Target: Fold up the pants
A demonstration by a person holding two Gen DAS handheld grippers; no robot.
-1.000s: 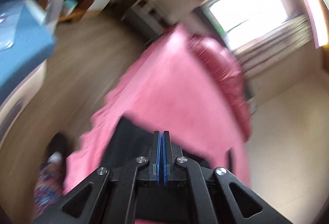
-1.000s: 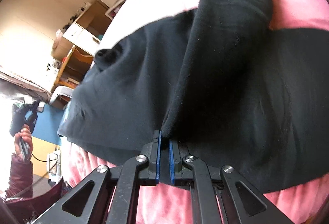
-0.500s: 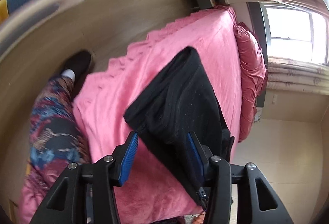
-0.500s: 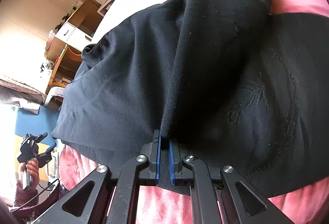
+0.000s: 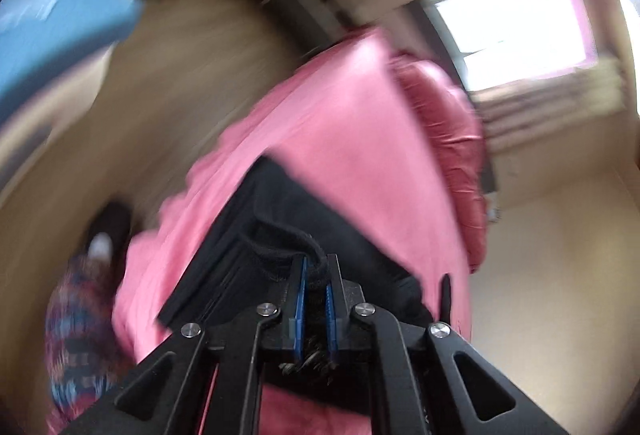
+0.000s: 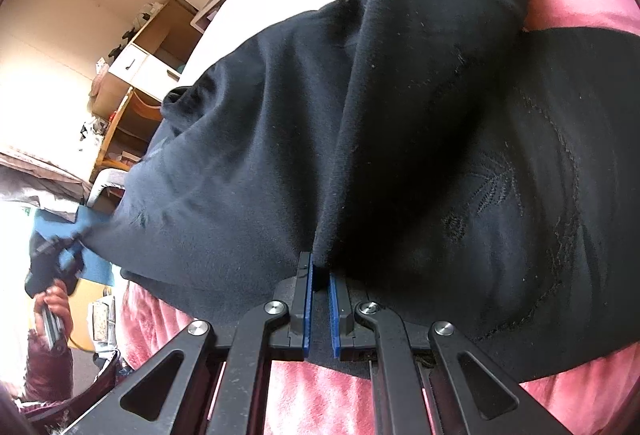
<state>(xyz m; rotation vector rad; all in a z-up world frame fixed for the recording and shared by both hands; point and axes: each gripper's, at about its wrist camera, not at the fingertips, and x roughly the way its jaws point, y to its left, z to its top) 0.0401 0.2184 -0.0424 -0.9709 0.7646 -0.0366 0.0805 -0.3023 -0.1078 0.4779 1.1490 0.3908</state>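
Observation:
Black pants (image 6: 420,95) lie spread on a pink bed cover (image 6: 312,395), one leg folded over the other. My right gripper (image 6: 320,271) is shut on the near edge of that folded leg. In the blurred left wrist view, my left gripper (image 5: 317,265) has its jaws closing on a corded hem of the pants (image 5: 288,211), with the pads pressing the fabric. The right wrist view shows the left gripper (image 6: 78,241) at the far left, held by a hand (image 6: 56,303). It pulls a corner of the pants taut off the bed's side.
A dark red pillow (image 5: 452,139) lies along the bed's (image 5: 340,123) far edge below a bright window (image 5: 512,31). Wooden floor (image 5: 160,83) and a blue surface (image 5: 60,15) are to the left. The person's patterned leg (image 5: 76,315) stands beside the bed. Wooden shelves (image 6: 136,83) stand behind.
Half a second ago the left gripper stood open over the pants' edge; now it is shut on the hem and tugs that corner outward. The right gripper kept its hold.

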